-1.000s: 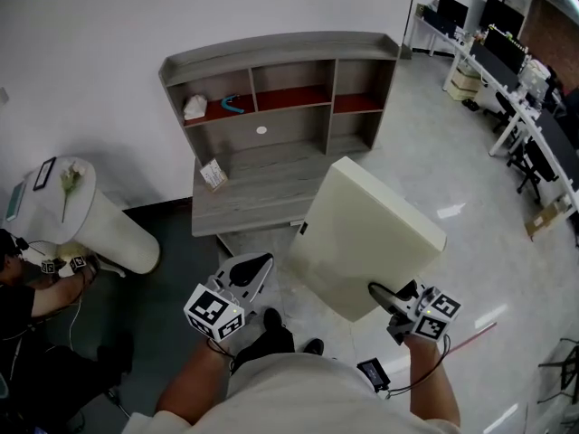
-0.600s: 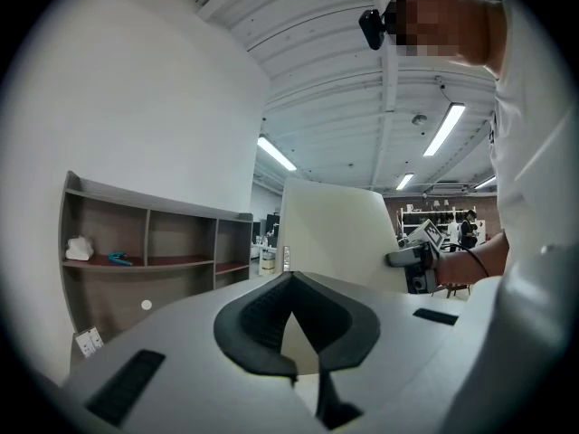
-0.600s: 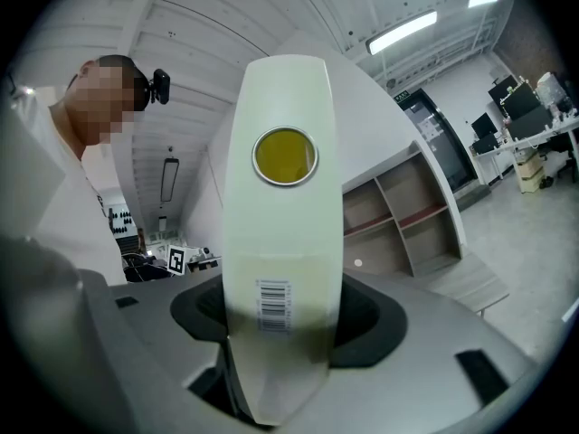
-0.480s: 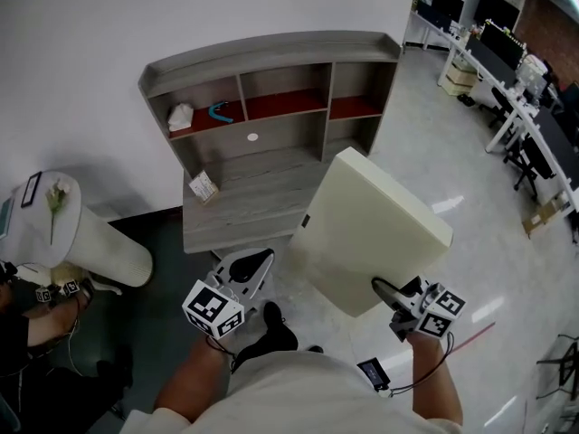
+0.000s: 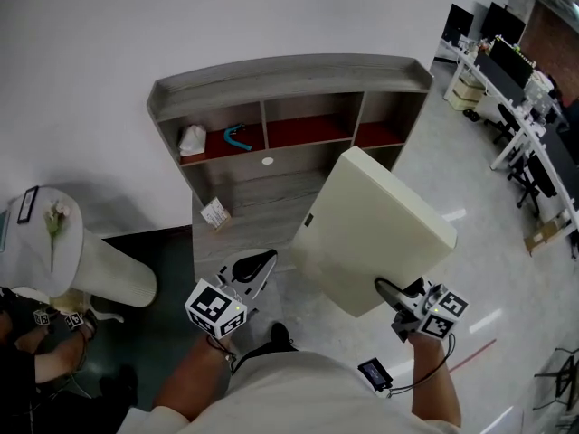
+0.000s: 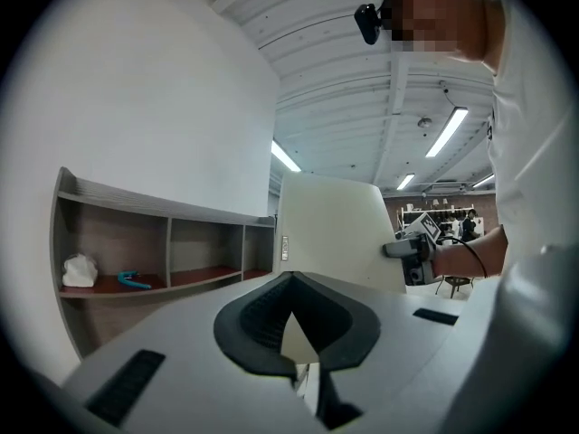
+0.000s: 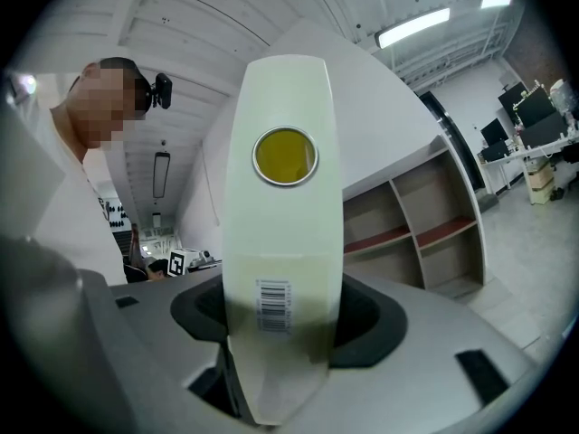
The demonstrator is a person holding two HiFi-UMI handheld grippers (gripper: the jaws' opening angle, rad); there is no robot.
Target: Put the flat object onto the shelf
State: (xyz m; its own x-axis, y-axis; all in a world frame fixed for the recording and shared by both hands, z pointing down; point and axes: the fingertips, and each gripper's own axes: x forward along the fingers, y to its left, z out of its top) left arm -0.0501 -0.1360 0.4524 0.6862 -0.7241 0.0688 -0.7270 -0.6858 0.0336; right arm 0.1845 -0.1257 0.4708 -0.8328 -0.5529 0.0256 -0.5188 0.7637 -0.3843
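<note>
The flat object is a large cream pad (image 5: 371,233), held tilted up on edge in front of the grey wooden shelf unit (image 5: 289,69). My right gripper (image 5: 382,289) is shut on its lower corner. In the right gripper view the pad's thin edge (image 7: 282,242), with a barcode and a yellow disc, stands between the jaws, and the shelf (image 7: 407,215) lies beyond. My left gripper (image 5: 270,259) is shut and holds nothing, just left of the pad and apart from it. In the left gripper view its tips (image 6: 289,280) meet, with the pad (image 6: 335,233) and shelf (image 6: 163,215) ahead.
In the shelf's left compartment lie a white crumpled thing (image 5: 193,139) and a teal curved object (image 5: 237,136). A small packet (image 5: 215,212) sits on its lower surface. A white pedestal (image 5: 99,269) with a flower stands left, beside a seated person (image 5: 36,351). Desks with monitors (image 5: 516,70) line the right.
Both grippers have moved toward the shelf, the right one carrying the pad. The shelf now sits closer and more to the right in view. Neither grip has changed.
</note>
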